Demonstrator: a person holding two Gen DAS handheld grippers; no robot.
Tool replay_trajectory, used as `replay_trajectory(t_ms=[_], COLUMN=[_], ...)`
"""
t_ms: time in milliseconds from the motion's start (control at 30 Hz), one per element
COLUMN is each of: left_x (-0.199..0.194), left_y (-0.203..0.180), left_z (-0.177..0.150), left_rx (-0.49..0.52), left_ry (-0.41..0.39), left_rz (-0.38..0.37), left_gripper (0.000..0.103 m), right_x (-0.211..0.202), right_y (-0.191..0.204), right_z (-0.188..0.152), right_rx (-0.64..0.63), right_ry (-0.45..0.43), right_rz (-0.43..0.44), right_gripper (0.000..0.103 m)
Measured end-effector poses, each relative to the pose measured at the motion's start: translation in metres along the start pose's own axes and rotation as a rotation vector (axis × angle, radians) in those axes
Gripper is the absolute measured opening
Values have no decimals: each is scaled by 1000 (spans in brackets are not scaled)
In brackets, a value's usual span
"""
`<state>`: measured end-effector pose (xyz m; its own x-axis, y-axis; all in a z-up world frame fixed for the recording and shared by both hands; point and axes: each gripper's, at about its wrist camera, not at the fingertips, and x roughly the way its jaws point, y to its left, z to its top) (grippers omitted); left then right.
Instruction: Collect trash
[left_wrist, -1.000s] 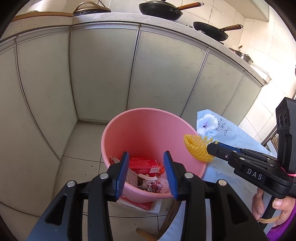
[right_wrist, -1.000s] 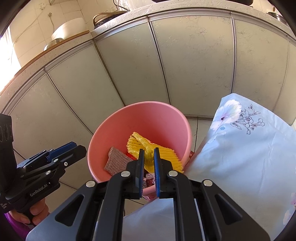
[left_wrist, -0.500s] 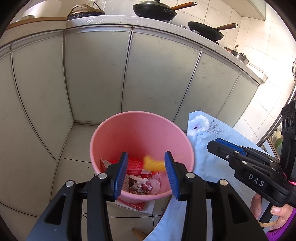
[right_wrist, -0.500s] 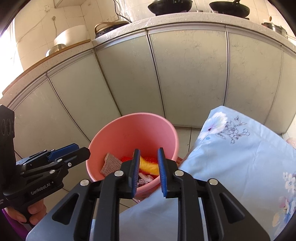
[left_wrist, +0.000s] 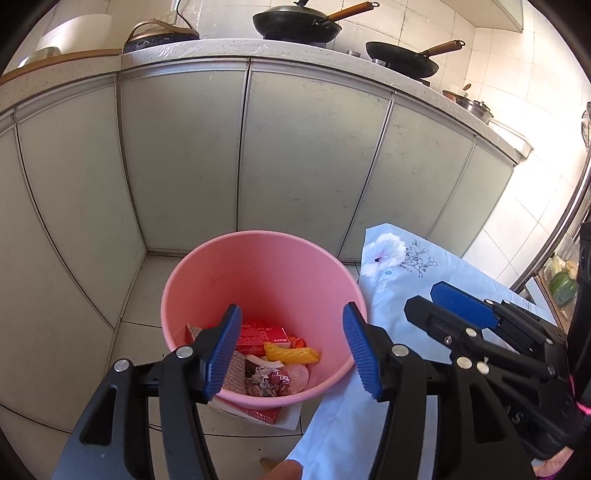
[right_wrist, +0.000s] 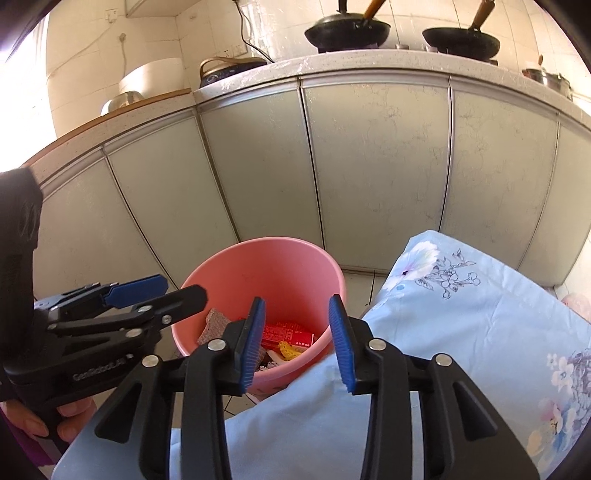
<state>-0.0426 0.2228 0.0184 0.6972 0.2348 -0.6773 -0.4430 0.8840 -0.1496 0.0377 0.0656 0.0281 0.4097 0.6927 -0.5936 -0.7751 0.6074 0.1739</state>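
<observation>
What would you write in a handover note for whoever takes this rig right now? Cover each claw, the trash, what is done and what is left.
Left claw: open, empty, above the pink bin.
Right claw: open, empty, over the bin's near rim beside the floral cloth.
Done: yellow foam net lies in the bin with the red carton and wrappers.
Left: no other trash shows in these views; check the table.

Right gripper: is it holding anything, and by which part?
Nothing. The right gripper is open and empty; the yellow foam net lies inside the pink bucket. The left gripper is open too.
</observation>
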Motion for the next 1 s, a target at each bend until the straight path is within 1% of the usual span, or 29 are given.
replay_trajectory(t_ms=[33,133,200,300,400,600,1000], left_x=[0,2,4,7,10,16,21], left_y=[-3,-8,-10,-14,-20,-29,-39], left_z=[0,2,3,3,2,1,-1], left_rx=[1,-7,-22,-26,-26,-18,3], left_ry=[0,0,7,8,8,13,8], left_rz=[6,23,24,36,44,64,99], left_gripper=[57,57,57,57,58,64,65], right_x=[-2,-7,-11,-16,-19,-22,-26], right_y=[0,0,-3,-8,-12,-22,-35], right_z=[-1,-3,-6,-9,-12,-19,-26], right_rx=[-3,-11,-10,7,13,18,19], right_ry=[-5,-17,-24,-38,-47,-37,-29], right_rz=[-2,-27,-50,-76,-107,-144,-181], right_gripper=[37,45,52,60,64,66,66])
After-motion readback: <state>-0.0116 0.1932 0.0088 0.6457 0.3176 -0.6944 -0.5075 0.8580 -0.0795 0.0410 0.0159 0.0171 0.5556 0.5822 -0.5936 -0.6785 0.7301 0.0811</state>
